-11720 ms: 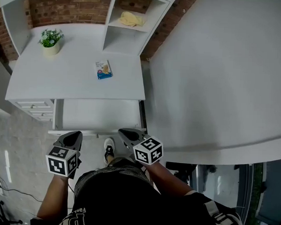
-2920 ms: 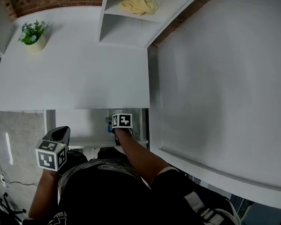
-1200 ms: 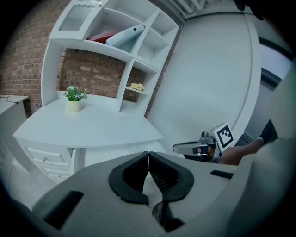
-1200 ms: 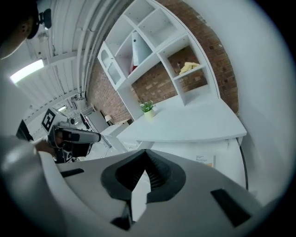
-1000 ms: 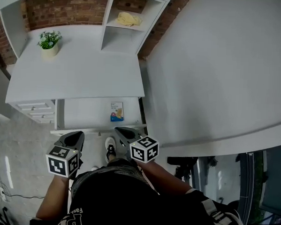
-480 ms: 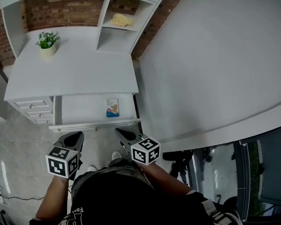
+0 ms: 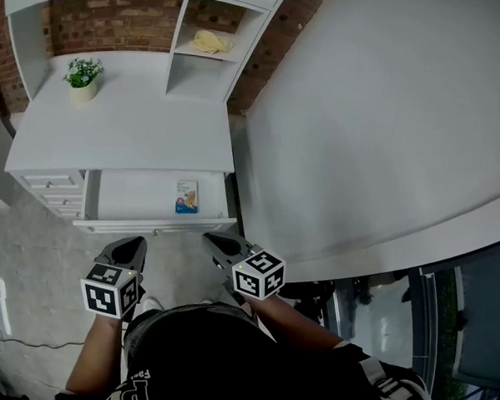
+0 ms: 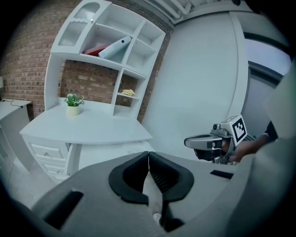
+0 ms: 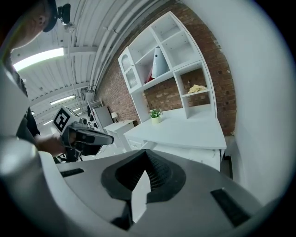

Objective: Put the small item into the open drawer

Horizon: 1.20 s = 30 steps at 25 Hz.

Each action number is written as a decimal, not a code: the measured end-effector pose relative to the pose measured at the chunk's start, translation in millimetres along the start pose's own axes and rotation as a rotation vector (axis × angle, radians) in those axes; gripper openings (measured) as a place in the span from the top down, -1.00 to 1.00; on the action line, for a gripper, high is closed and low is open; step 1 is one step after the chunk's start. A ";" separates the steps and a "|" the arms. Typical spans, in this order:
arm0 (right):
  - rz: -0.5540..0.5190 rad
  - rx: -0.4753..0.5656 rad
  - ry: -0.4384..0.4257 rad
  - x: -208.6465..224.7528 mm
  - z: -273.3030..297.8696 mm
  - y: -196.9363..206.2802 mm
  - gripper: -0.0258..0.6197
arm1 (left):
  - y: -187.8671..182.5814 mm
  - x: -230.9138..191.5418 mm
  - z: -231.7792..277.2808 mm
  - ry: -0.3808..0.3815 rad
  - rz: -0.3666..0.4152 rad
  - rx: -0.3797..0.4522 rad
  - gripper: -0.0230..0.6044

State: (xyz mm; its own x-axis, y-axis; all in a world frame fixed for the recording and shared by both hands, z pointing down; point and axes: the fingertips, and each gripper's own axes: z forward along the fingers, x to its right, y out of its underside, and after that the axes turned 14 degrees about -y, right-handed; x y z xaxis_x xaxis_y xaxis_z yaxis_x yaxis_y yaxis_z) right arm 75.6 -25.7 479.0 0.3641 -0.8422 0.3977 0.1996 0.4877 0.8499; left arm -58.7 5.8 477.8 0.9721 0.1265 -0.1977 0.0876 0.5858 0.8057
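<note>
The small item [image 7: 184, 196], a blue and white packet, lies flat in the right part of the open drawer [image 7: 133, 199] under the white desk [image 7: 120, 134]. Both grippers hang in front of the drawer, well back from it. My left gripper [image 7: 130, 247] is shut and empty; in the left gripper view its jaws [image 8: 148, 156] meet in a closed line. My right gripper [image 7: 217, 243] is also shut with nothing between its jaws [image 9: 147, 156]. Each gripper shows in the other's view: the right gripper [image 8: 200, 141] and the left gripper [image 9: 98, 138].
A potted plant [image 7: 82, 73] stands at the desk's back left. A shelf unit holds a yellow cloth [image 7: 207, 41]. Small closed drawers [image 7: 50, 191] sit left of the open one. A large white wall panel [image 7: 379, 126] runs along the right. Grey floor lies below.
The view has drawn back from the desk, so the drawer and packet sit farther up and left. Both grippers stay low and shut. The packet has not moved within the drawer.
</note>
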 end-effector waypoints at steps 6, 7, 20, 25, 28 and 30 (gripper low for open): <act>-0.019 0.006 -0.030 11.6 -37.2 2.5 0.91 | 5.8 44.4 5.2 -0.021 0.005 -0.005 0.87; -0.017 0.008 -0.033 12.8 -42.3 3.2 0.91 | 7.2 49.9 5.1 -0.024 0.005 -0.007 0.87; -0.025 0.030 -0.026 14.0 -88.2 17.2 0.91 | 12.5 98.3 0.1 -0.029 0.042 -0.004 0.87; -0.019 0.013 -0.019 13.1 -96.2 30.0 0.91 | 16.1 105.2 -1.8 -0.029 0.045 -0.007 0.87; -0.011 0.010 -0.013 13.9 -98.4 33.8 0.91 | 15.0 107.9 -1.8 -0.026 0.050 -0.007 0.87; -0.007 0.011 -0.010 13.2 -99.1 35.8 0.91 | 15.7 108.9 -2.3 -0.024 0.054 -0.010 0.87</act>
State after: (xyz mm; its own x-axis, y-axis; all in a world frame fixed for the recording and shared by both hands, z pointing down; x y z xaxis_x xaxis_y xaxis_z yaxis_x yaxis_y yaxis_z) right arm 177.7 3.5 480.4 0.3534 -0.8479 0.3953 0.1923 0.4794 0.8563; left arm 48.0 30.6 467.6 0.9802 0.1391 -0.1407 0.0330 0.5864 0.8094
